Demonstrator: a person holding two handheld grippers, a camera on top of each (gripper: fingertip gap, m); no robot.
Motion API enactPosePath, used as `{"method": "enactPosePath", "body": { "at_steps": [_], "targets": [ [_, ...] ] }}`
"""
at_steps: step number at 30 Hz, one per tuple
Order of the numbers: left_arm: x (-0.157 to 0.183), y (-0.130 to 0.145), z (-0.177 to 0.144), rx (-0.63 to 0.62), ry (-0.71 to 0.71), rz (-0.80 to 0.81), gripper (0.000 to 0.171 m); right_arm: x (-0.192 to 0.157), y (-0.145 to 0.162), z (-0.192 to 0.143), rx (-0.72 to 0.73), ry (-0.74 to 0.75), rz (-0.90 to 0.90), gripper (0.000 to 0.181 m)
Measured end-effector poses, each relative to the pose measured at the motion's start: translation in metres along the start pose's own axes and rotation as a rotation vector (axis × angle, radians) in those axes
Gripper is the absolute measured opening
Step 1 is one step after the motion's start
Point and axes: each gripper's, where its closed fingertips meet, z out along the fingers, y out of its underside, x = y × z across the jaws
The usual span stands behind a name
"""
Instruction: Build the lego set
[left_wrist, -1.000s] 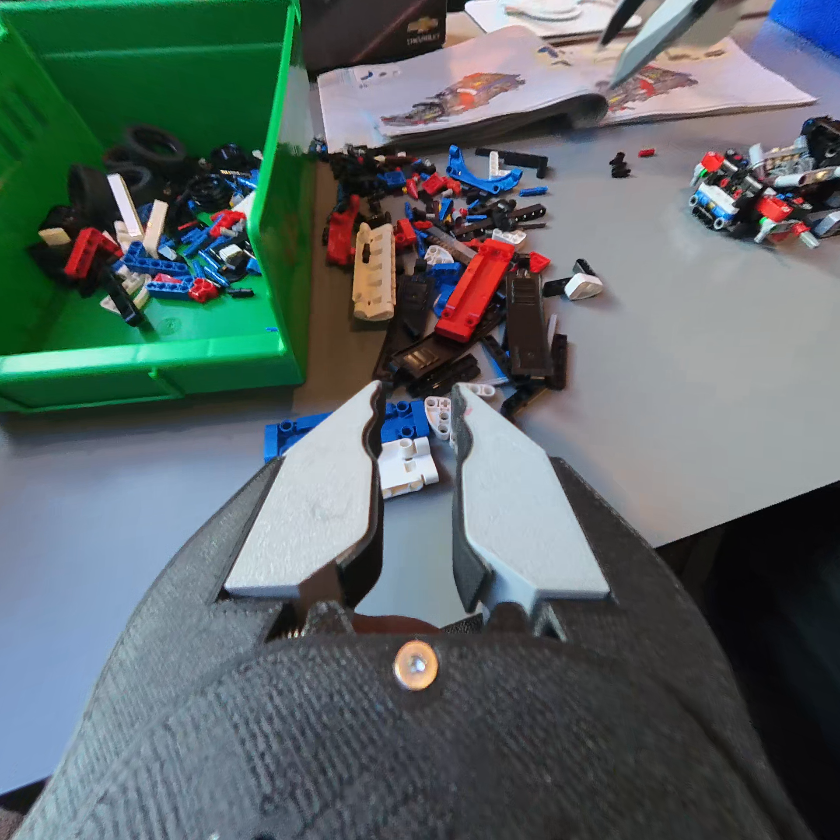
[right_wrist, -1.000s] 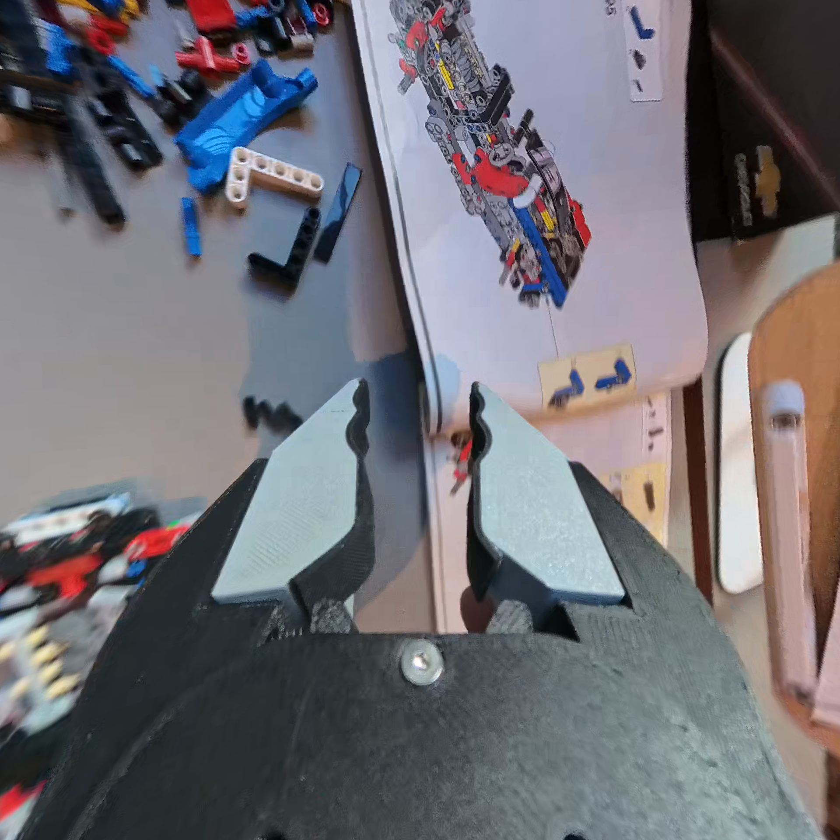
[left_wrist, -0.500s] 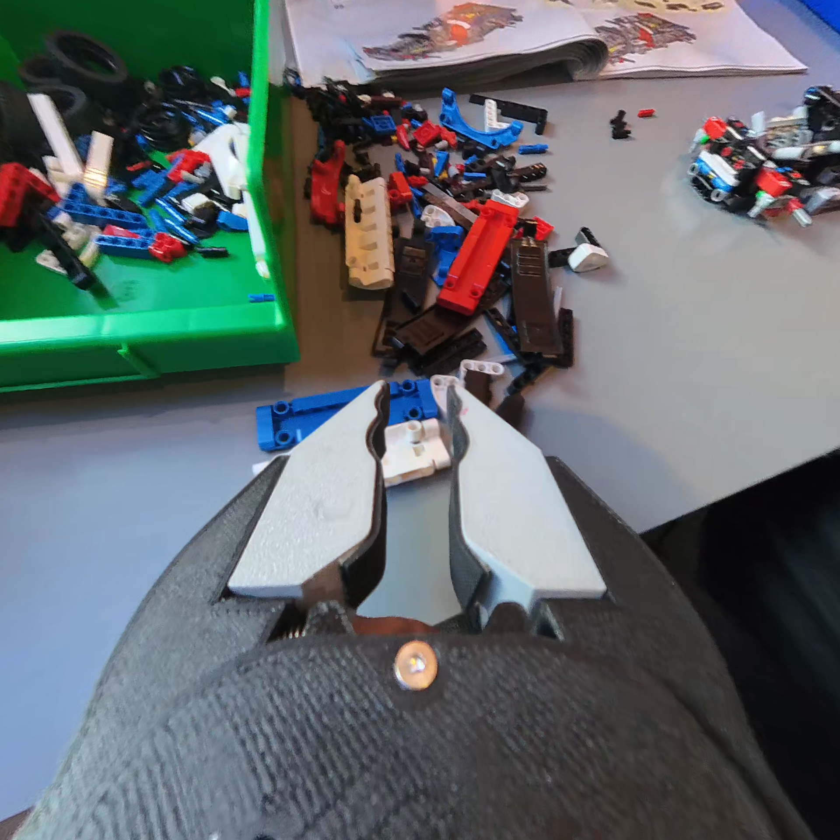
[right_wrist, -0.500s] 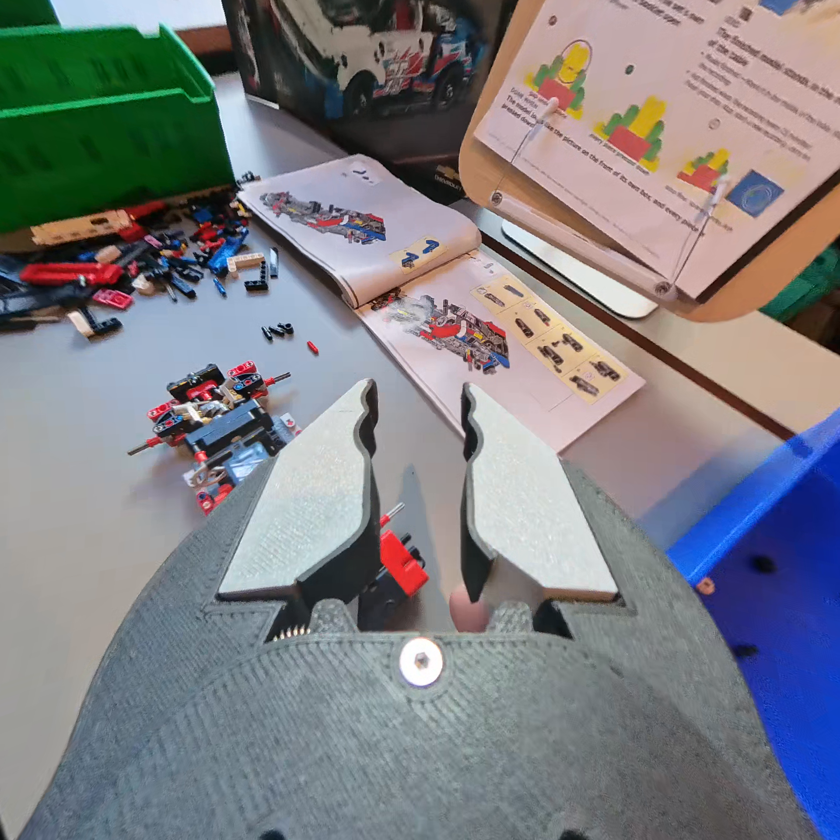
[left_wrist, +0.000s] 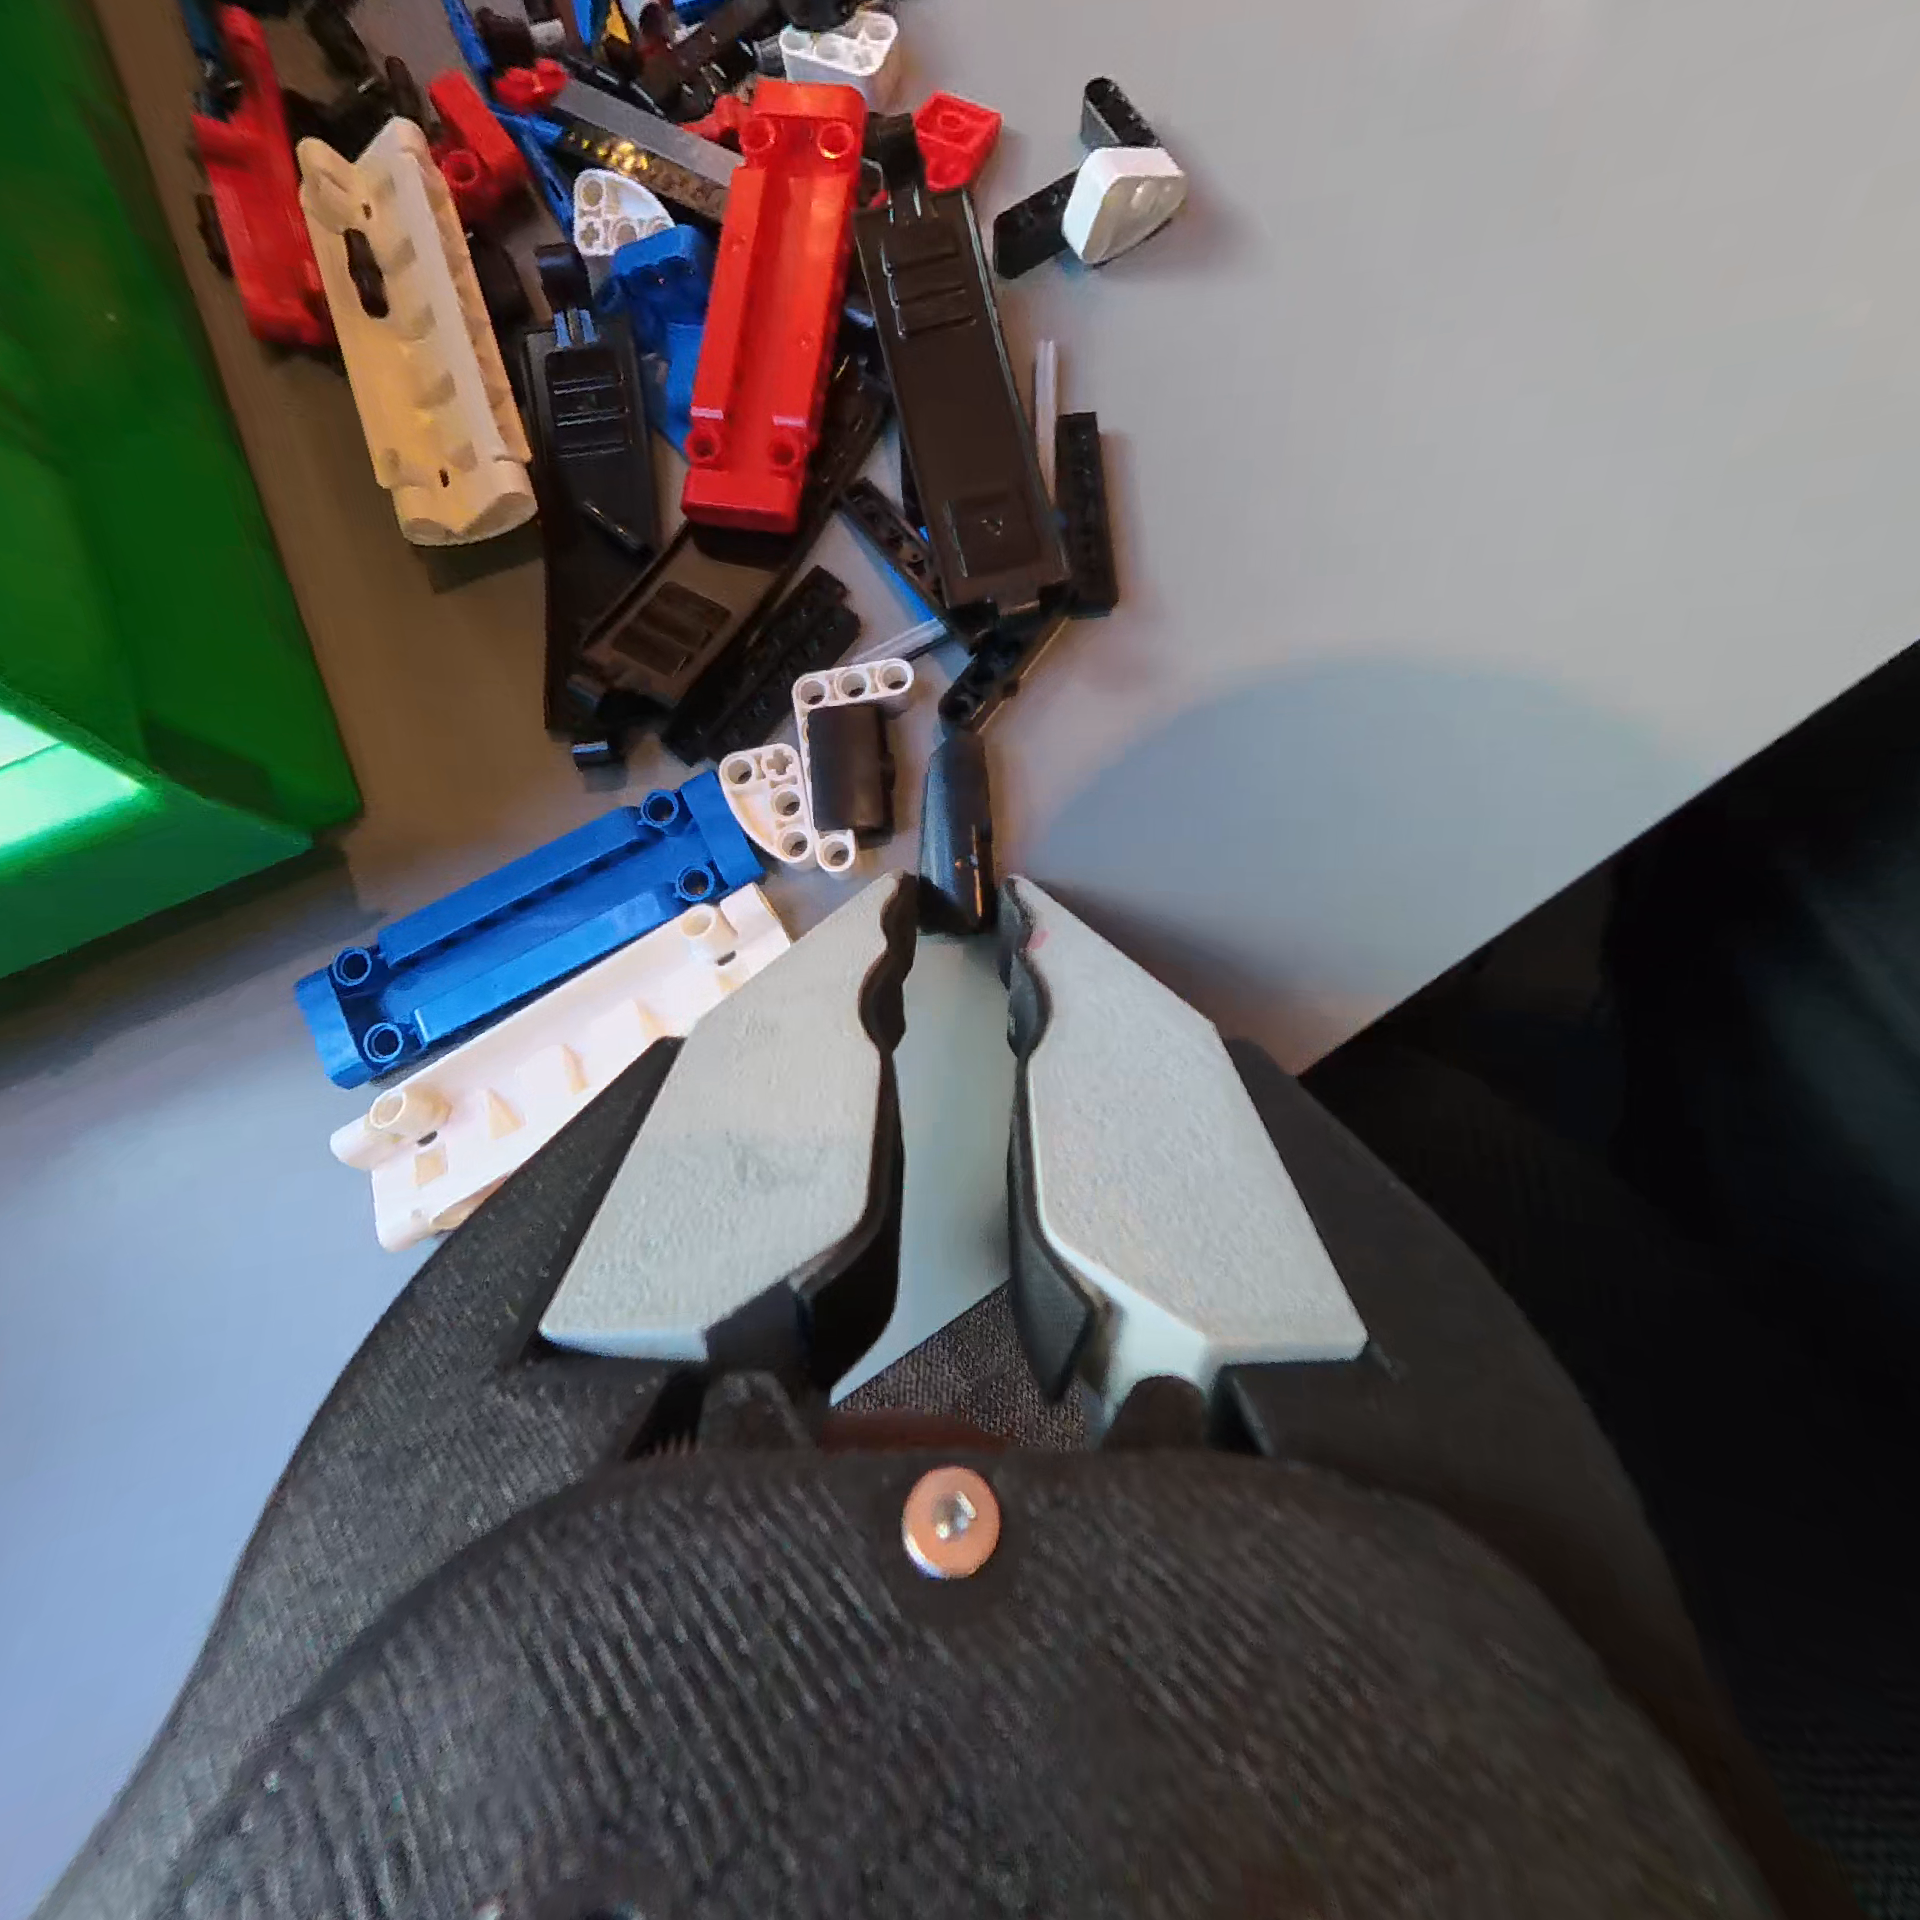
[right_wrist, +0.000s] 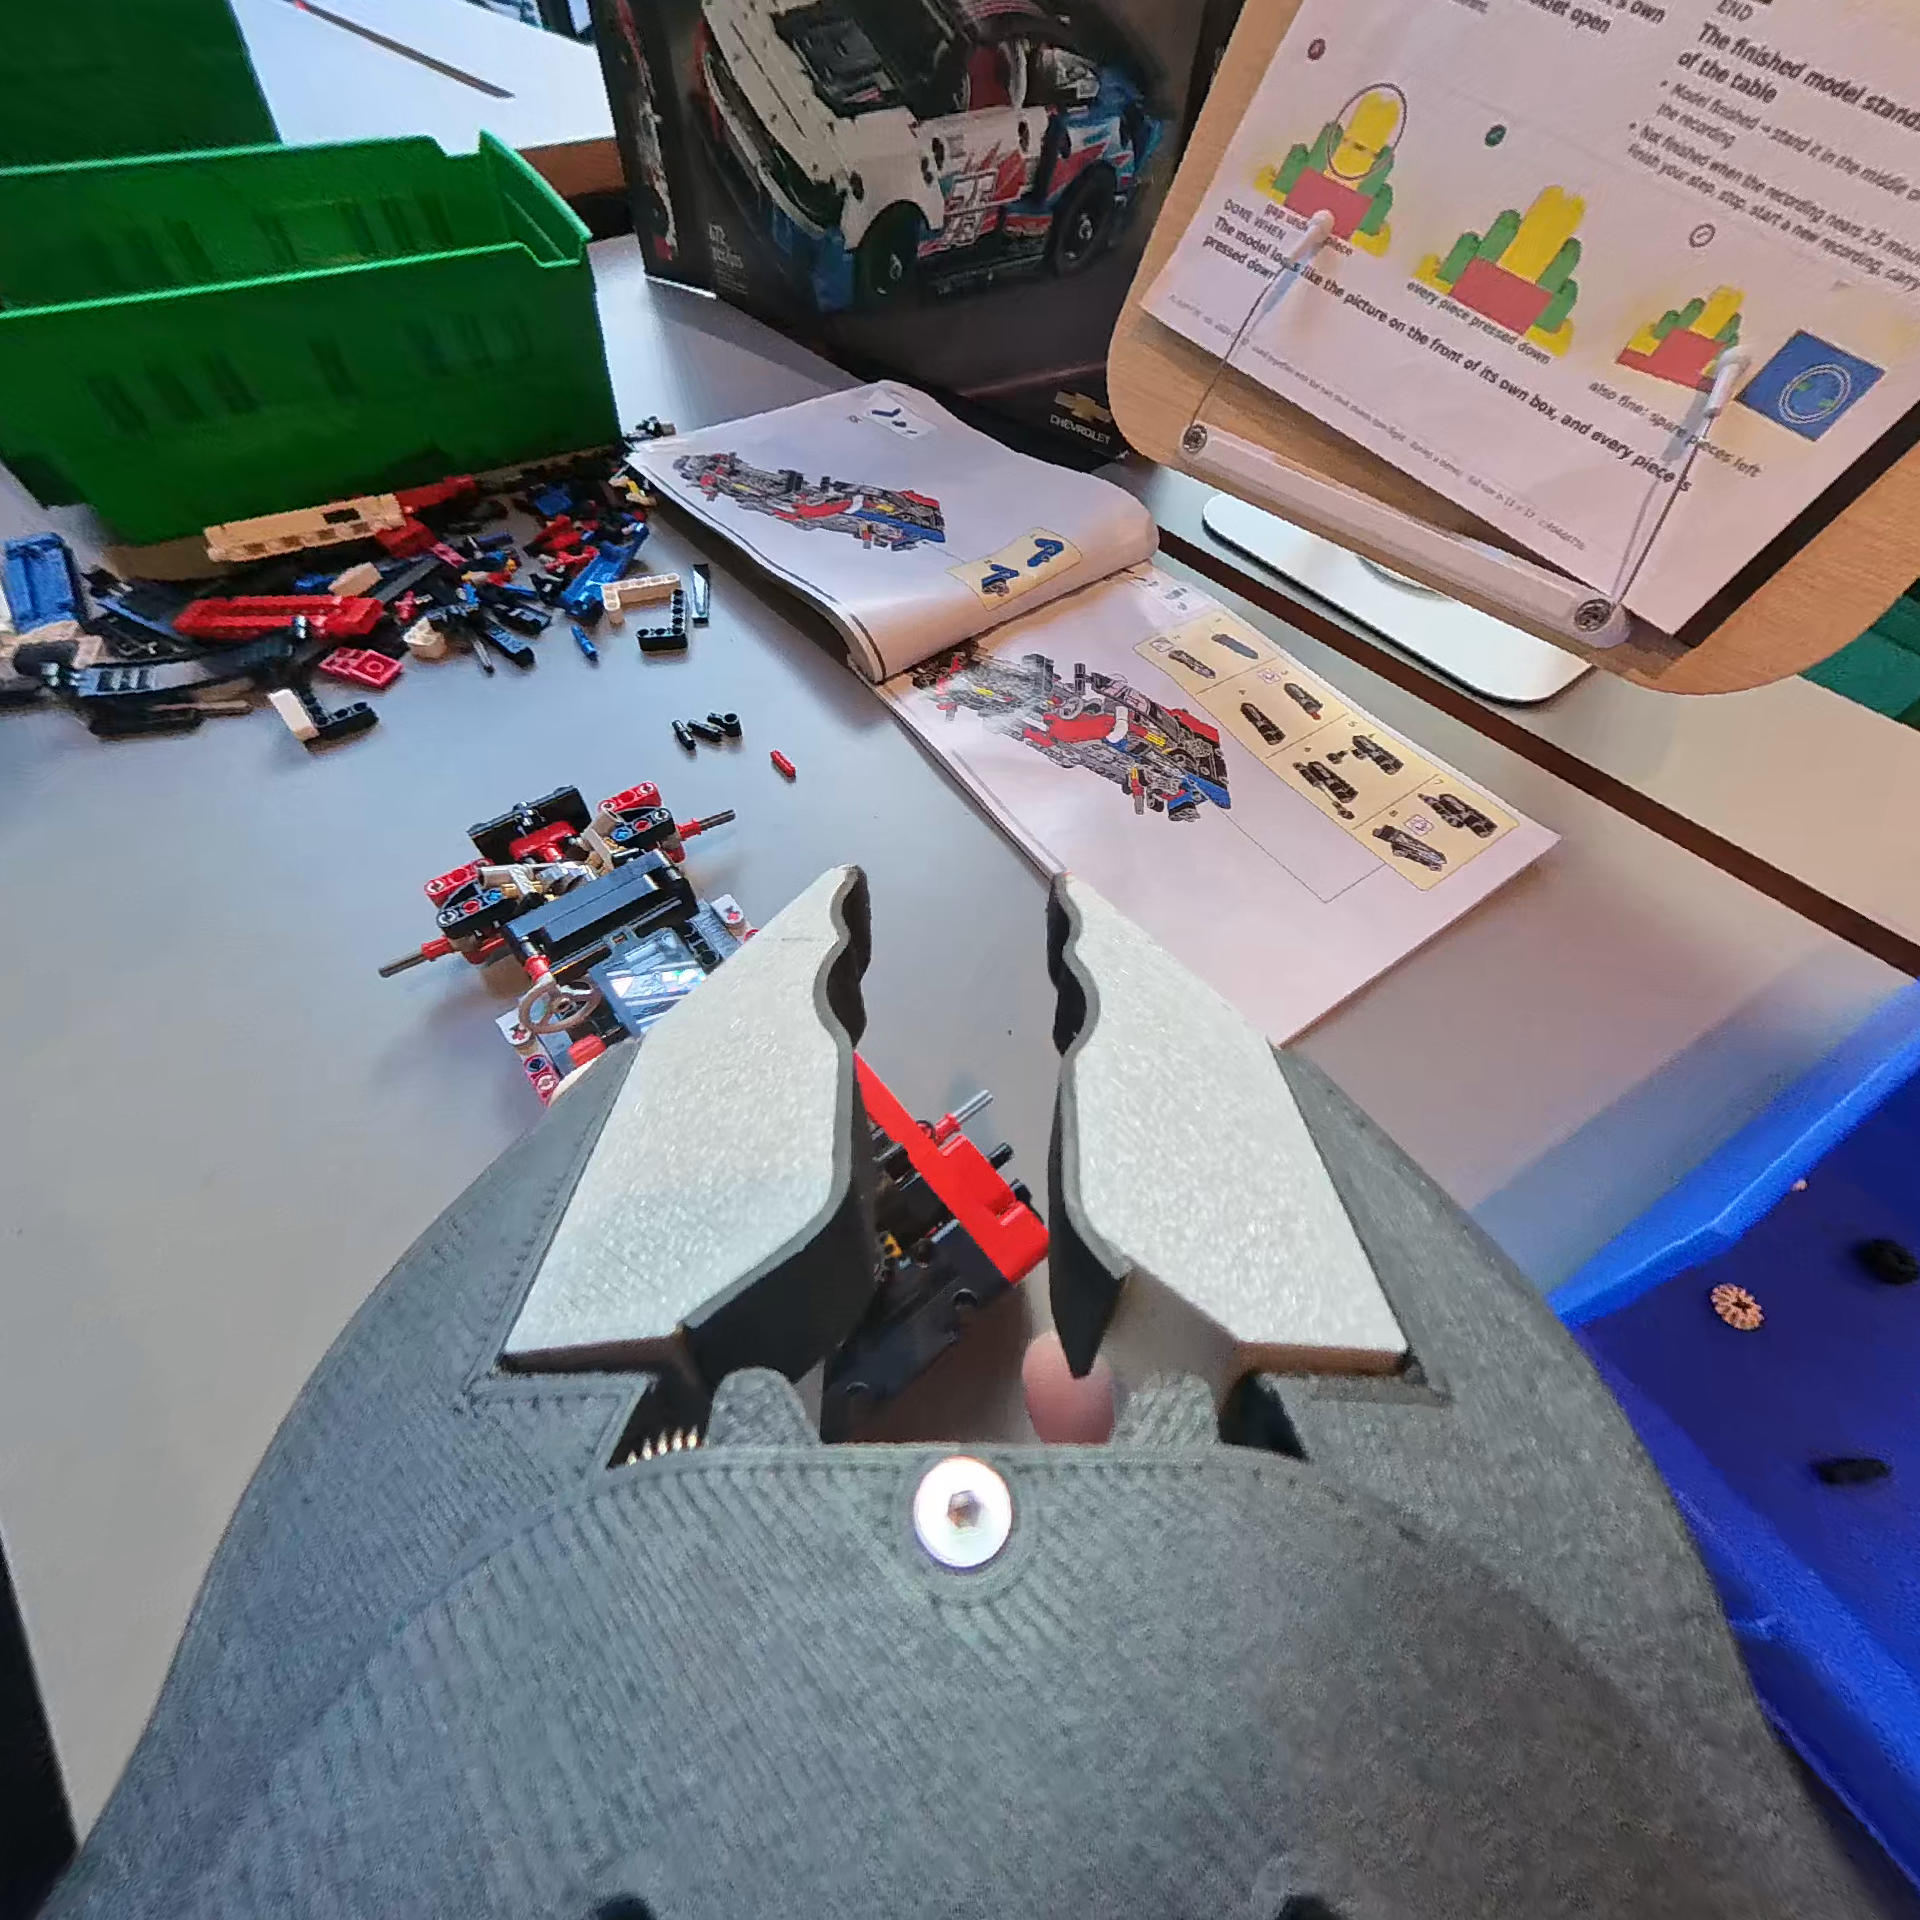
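In the left wrist view, loose Lego pieces (left_wrist: 758, 312) lie in a heap on the grey table (left_wrist: 1455, 468), red, black, white and blue. My left gripper (left_wrist: 956, 906) is low over the heap's near edge. Its jaws are narrow and pinch the near end of a small black piece (left_wrist: 954, 810) that rests on the table. In the right wrist view, the partly built chassis (right_wrist: 582, 914) lies on the table. My right gripper (right_wrist: 956, 888) is open and empty just above the chassis's near end, where a red part (right_wrist: 956, 1174) shows between the fingers.
A blue beam (left_wrist: 520, 925) and a long white panel (left_wrist: 540, 1060) lie left of the left gripper. The green bin (left_wrist: 125, 520) stands left of the heap. The open instruction booklet (right_wrist: 1195, 727), the set's box (right_wrist: 883, 156), a stand with a sheet (right_wrist: 1507, 260) and a blue bin (right_wrist: 1766, 1299) surround the chassis. The table's edge (left_wrist: 1558, 831) is close on the right. The grippers' ends are close to 50 cm from one another.
My left gripper moved forward and right, past the small white piece to the black piece, and its jaws narrowed. My right gripper swung from the booklet back over the chassis, then held still.
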Motion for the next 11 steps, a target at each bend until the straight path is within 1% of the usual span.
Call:
{"method": "enactPosePath", "body": {
  "at_steps": [2,4,5,7,8,9,10,11],
  "targets": [
    [-0.001,0.0,0.0,0.004,0.002,-0.022,0.012,-0.002,0.002,-0.002,0.001,-0.008,-0.003,0.031],
    [-0.002,-0.001,0.0,0.02,0.022,-0.084,0.012,-0.005,0.004,-0.003,0.001,-0.018,-0.004,0.031],
    [-0.001,-0.003,0.0,0.042,0.053,-0.134,0.012,-0.007,0.005,-0.003,0.002,-0.025,-0.006,0.031],
    [0.002,-0.013,-0.004,0.125,0.136,-0.275,0.012,-0.013,0.007,-0.004,0.004,-0.046,-0.009,0.03],
    [0.005,-0.022,-0.009,0.18,0.201,-0.357,0.012,-0.017,0.007,-0.004,0.005,-0.058,-0.014,0.03],
    [0.011,-0.037,-0.017,0.267,0.3,-0.451,0.012,-0.021,0.007,-0.004,0.007,-0.07,-0.021,0.03],
    [0.016,-0.058,-0.031,0.394,0.437,-0.565,0.012,-0.025,0.007,-0.004,0.01,-0.082,-0.03,0.03],
    [0.02,-0.081,-0.05,0.536,0.609,-0.694,0.012,-0.029,0.006,-0.003,0.014,-0.094,-0.037,0.03]
  ]
}}
